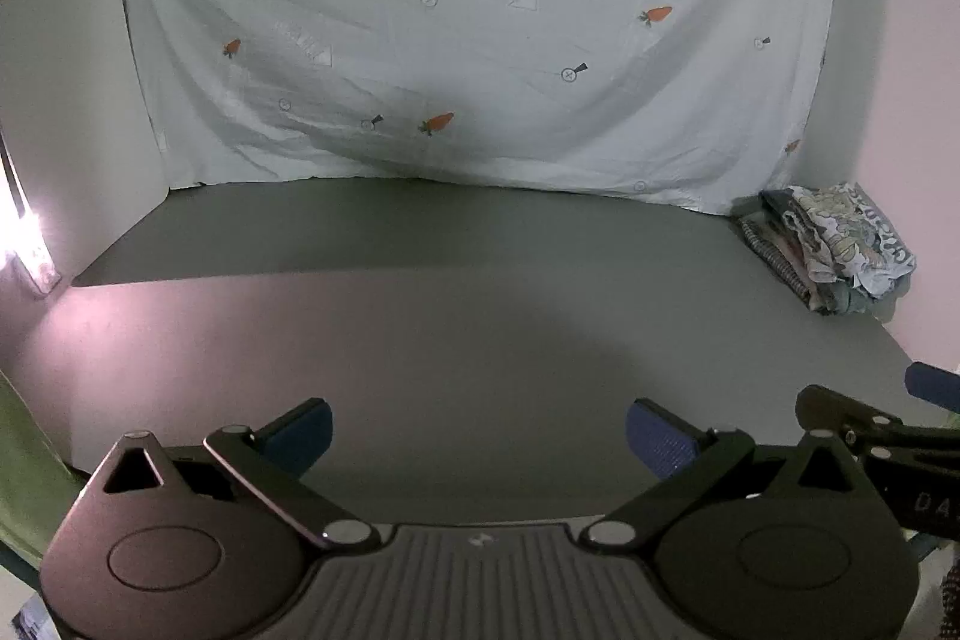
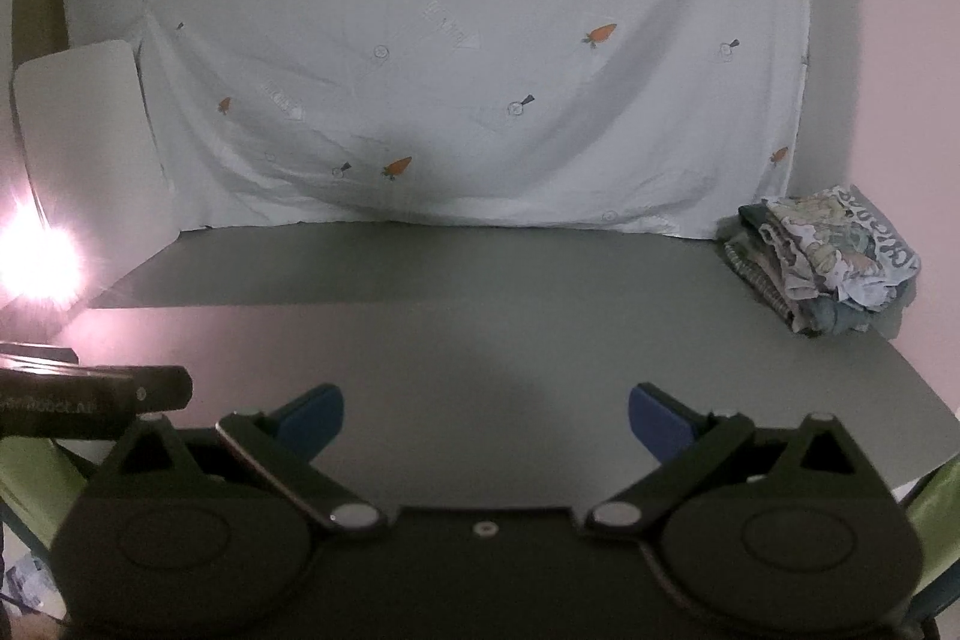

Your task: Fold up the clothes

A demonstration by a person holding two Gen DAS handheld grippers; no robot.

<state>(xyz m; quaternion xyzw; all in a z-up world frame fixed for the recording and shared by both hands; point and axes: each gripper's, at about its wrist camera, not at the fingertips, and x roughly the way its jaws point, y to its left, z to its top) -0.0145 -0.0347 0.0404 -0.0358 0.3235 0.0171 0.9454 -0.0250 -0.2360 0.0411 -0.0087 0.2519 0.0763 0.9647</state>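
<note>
A small stack of folded patterned clothes [image 1: 831, 244] [image 2: 822, 259] lies at the far right corner of the grey table [image 1: 456, 328] [image 2: 480, 328]. My left gripper [image 1: 477, 436] hovers over the near edge of the table, open, with nothing between its blue-padded fingers. My right gripper [image 2: 486, 421] is beside it, also open and holding nothing. In the left wrist view the right gripper's body [image 1: 882, 430] shows at the right edge; in the right wrist view the left gripper's body [image 2: 96, 394] shows at the left. No garment lies on the middle of the table.
A pale sheet with carrot prints [image 1: 480, 40] [image 2: 480, 58] hangs behind the table. A white board [image 1: 72, 118] [image 2: 90, 142] stands at the left, with a bright lamp [image 2: 36, 268] below it. Green fabric [image 2: 30, 478] shows at the near corners.
</note>
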